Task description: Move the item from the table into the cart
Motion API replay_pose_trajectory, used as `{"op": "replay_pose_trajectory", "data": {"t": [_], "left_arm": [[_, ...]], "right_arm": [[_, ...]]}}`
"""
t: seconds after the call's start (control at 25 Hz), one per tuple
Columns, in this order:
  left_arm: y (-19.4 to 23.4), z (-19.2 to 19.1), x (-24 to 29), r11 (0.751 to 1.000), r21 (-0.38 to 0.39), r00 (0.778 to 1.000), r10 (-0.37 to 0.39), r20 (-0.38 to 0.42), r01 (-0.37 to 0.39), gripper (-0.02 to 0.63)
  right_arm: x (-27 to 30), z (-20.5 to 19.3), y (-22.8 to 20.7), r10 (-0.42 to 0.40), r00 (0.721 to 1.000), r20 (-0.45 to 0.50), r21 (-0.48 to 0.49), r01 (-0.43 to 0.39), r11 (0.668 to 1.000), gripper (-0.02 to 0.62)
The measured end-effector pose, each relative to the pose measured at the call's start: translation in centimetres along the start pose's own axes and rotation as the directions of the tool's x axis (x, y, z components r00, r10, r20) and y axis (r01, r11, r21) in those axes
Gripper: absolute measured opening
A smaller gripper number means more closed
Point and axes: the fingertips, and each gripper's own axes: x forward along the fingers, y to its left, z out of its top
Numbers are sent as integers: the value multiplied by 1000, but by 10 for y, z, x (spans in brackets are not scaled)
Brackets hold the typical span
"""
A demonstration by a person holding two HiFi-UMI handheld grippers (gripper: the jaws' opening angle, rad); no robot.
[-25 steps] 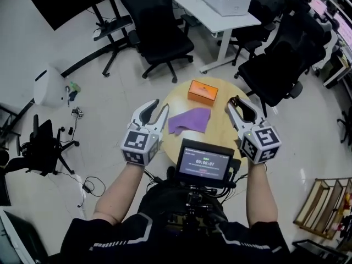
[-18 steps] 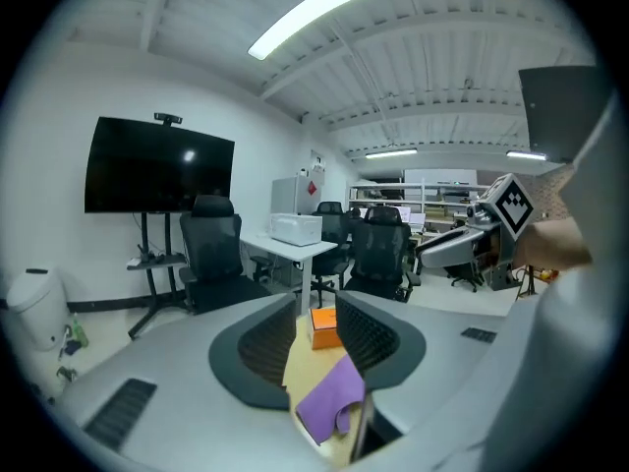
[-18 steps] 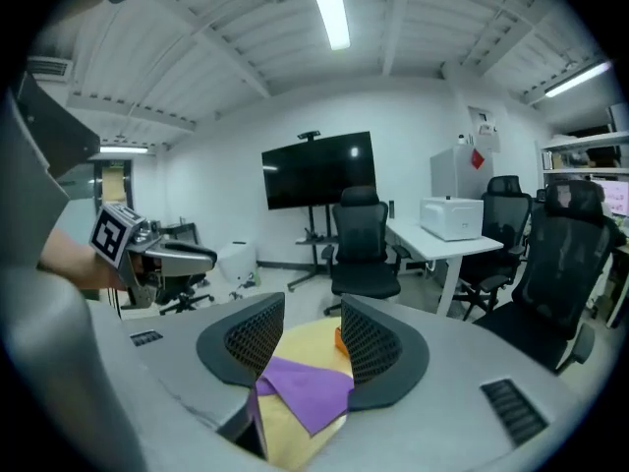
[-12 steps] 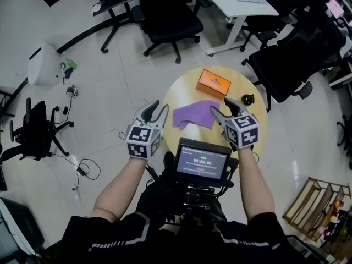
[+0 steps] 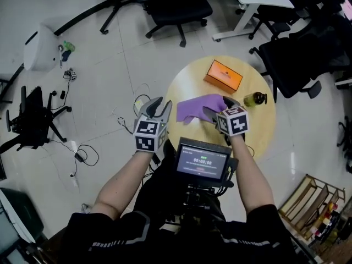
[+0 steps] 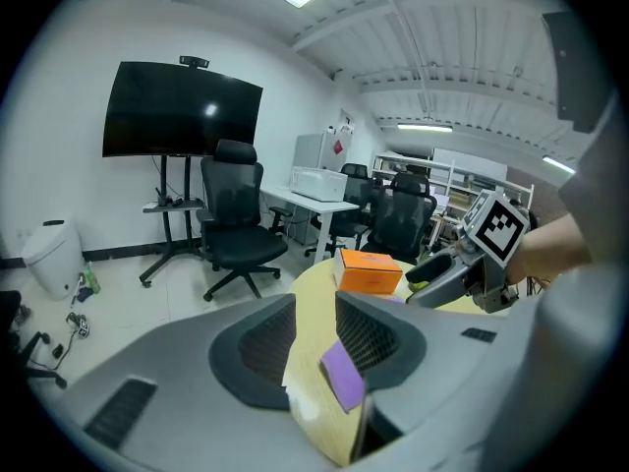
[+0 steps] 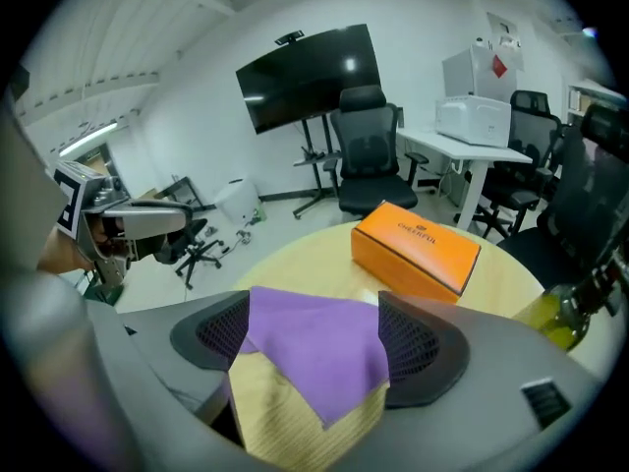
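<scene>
Your right gripper (image 5: 217, 108) hangs low over the purple cloth (image 5: 201, 106), pointing down at it, and its fingers (image 7: 423, 352) have just been opening; they now stand wide apart. In the right gripper view the cloth (image 7: 314, 347) lies spread flat in the gap between them, one pointed corner reaching towards you, and neither pad presses on it. Your left gripper (image 5: 161, 103) is off the cloth's left side, over the near-left rim of the round table (image 5: 258, 131) that carries the cloth. Its fingers (image 6: 378, 337) are apart with a narrower gap, and nothing is gripped: through that gap you see only the table edge and one corner of the cloth (image 6: 344, 377), which lies beyond the tips. The cloth sits on the table, near its middle, slightly rumpled along its far edge. An orange box (image 5: 223, 75) lies flat just beyond the cloth, apart from it. A small bottle (image 5: 254, 98) with yellowish contents stands to the cloth's right, past your right gripper. From the left gripper view the right gripper (image 6: 462, 268) shows beside the cloth's right edge, in front of the box.
</scene>
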Motion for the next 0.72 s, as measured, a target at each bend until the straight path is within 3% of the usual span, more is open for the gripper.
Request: {"op": "replay_pose_trajectory", "data": {"t": [0.28, 0.56, 0.72], "left_arm": [[-1, -63, 36, 1000, -23, 997, 16, -73, -18, 143], [-8, -73, 39, 999, -27, 996, 18, -90, -20, 143], [-5, -79, 42, 999, -34, 996, 14, -88, -17, 138]], "right_arm": [[62, -74, -21, 10, 992, -129, 53, -3, 999, 413], [86, -101, -29, -17, 976, -216, 56, 30, 998, 414], [97, -100, -28, -63, 980, -188, 23, 69, 997, 411]]}}
